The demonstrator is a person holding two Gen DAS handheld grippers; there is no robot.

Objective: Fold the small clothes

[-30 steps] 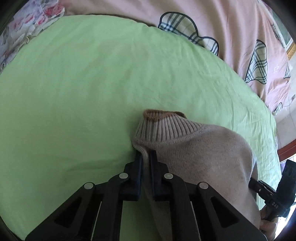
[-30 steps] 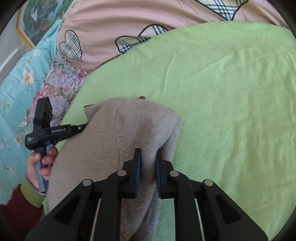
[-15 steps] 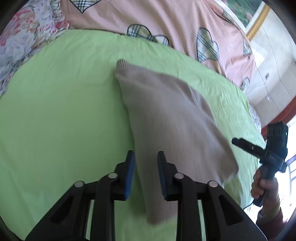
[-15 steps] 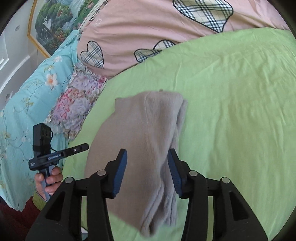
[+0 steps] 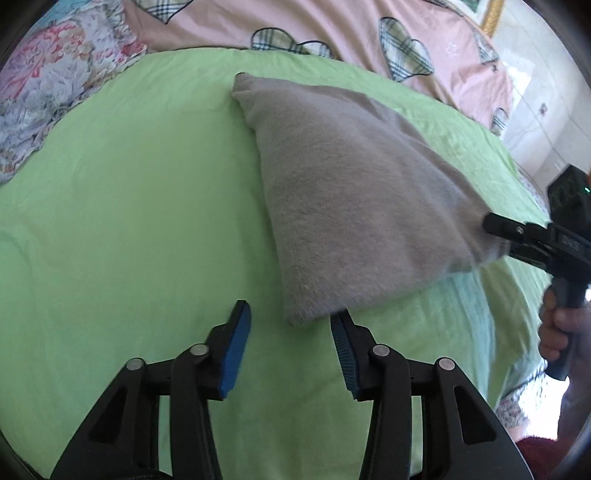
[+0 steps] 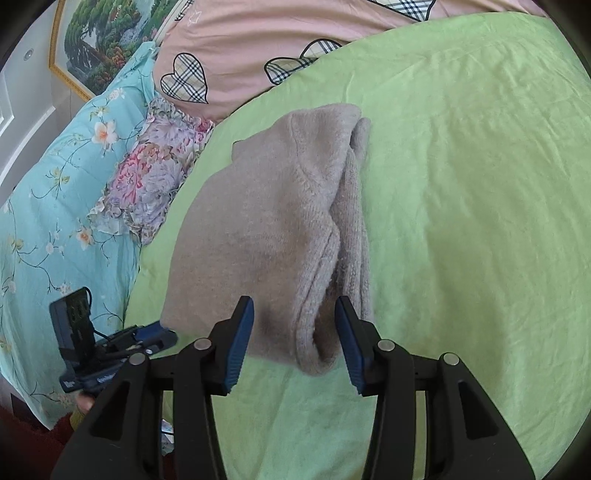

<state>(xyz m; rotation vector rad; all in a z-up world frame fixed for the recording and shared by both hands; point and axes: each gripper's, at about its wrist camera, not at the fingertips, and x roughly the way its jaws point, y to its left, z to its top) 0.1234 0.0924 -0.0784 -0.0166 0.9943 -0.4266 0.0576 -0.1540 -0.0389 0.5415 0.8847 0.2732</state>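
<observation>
A folded beige knit sweater (image 5: 347, 192) lies on the green sheet (image 5: 129, 206). It also shows in the right wrist view (image 6: 273, 229), with stacked layers along its right side. My left gripper (image 5: 290, 332) is open and empty, its jaws wide apart just behind the sweater's near corner. My right gripper (image 6: 295, 321) is open and empty, its jaws standing either side of the sweater's near edge. The right gripper also shows in the left wrist view (image 5: 517, 240) at the sweater's far right corner. The left gripper shows in the right wrist view (image 6: 147, 338) at the sweater's left corner.
A pink quilt with plaid hearts (image 5: 332, 33) lies beyond the green sheet. A floral pillow (image 5: 55, 81) and a turquoise floral blanket (image 6: 55, 206) lie to the left. A framed painting (image 6: 99, 40) hangs on the wall. The bed edge is at the right (image 5: 524, 387).
Both grippers have let go of the sweater, opened wide and pulled back. The sweater, held up a second ago, now lies folded on the sheet.
</observation>
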